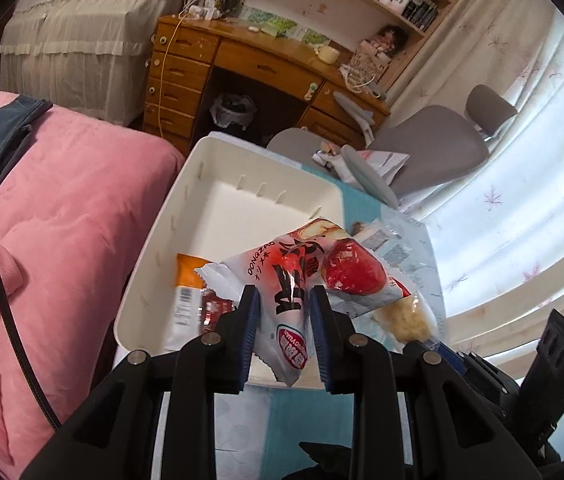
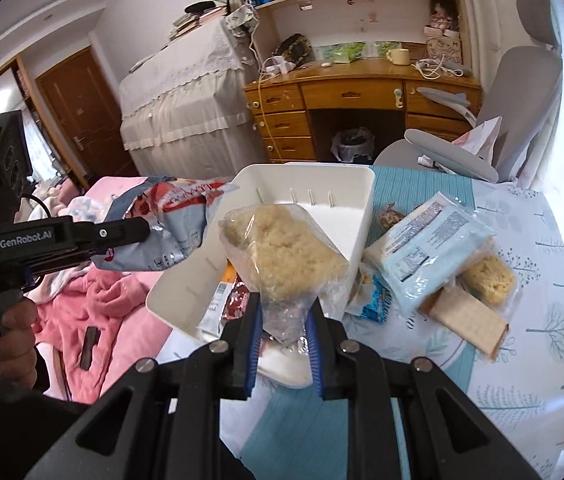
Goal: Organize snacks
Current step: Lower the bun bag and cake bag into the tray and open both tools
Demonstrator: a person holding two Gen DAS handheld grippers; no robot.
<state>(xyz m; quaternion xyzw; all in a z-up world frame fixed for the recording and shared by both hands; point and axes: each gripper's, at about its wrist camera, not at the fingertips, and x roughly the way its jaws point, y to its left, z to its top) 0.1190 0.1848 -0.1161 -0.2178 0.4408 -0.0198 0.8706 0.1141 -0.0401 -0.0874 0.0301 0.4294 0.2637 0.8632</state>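
My left gripper (image 1: 283,304) is shut on a white-and-red fruit snack packet (image 1: 301,272), held above the near rim of a white bin (image 1: 242,196). In the right wrist view that gripper (image 2: 144,229) and its packet (image 2: 174,220) hang left of the bin (image 2: 355,208). My right gripper (image 2: 285,316) is shut on the neck of a clear bag of yellow puffed-rice cake (image 2: 285,244), held over the bin's near corner. The same bag (image 1: 405,318) shows beside the packet in the left view. An orange-and-white packet (image 1: 186,284) lies inside the bin.
Several snacks lie on the tree-print tablecloth (image 2: 533,300) right of the bin: a light-blue packet (image 2: 429,248), a second rice cake (image 2: 489,276), a brown cracker pack (image 2: 469,320). A pink quilt (image 1: 62,220) lies left. A grey chair (image 1: 429,148) and wooden desk (image 2: 353,96) stand behind.
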